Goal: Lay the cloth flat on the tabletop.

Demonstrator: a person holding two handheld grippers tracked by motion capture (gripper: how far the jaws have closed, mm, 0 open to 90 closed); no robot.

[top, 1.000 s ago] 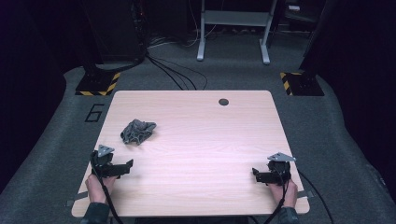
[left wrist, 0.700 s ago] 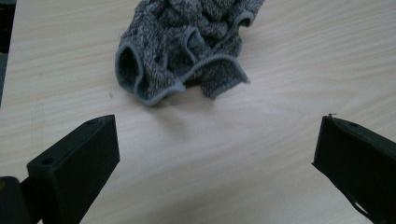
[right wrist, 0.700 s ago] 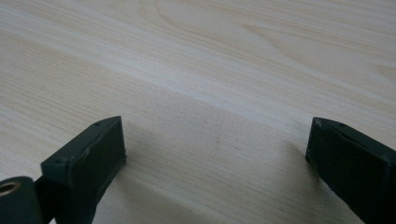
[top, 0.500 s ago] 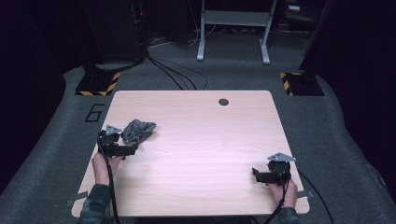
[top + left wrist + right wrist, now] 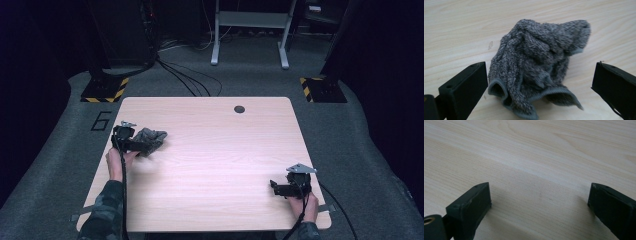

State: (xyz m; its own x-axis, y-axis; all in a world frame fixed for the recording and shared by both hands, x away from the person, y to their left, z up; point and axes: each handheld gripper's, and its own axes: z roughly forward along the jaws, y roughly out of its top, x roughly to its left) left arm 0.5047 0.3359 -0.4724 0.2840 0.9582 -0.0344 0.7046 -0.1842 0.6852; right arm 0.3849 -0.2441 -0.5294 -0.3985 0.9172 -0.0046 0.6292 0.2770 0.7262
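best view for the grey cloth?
Left gripper view: the grey cloth lies crumpled on the table, close up between the left gripper's open jaws, its hemmed edge clear. In the high view it is a small lump at that gripper.

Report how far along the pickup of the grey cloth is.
Done: the left tool has reached the crumpled grey cloth, its jaws wide open on either side of it. In hand: the grasp itself, since the jaws have not closed and the cloth lies on the table. Left: closing and lifting. The right tool rests open, idle, at the near right corner.
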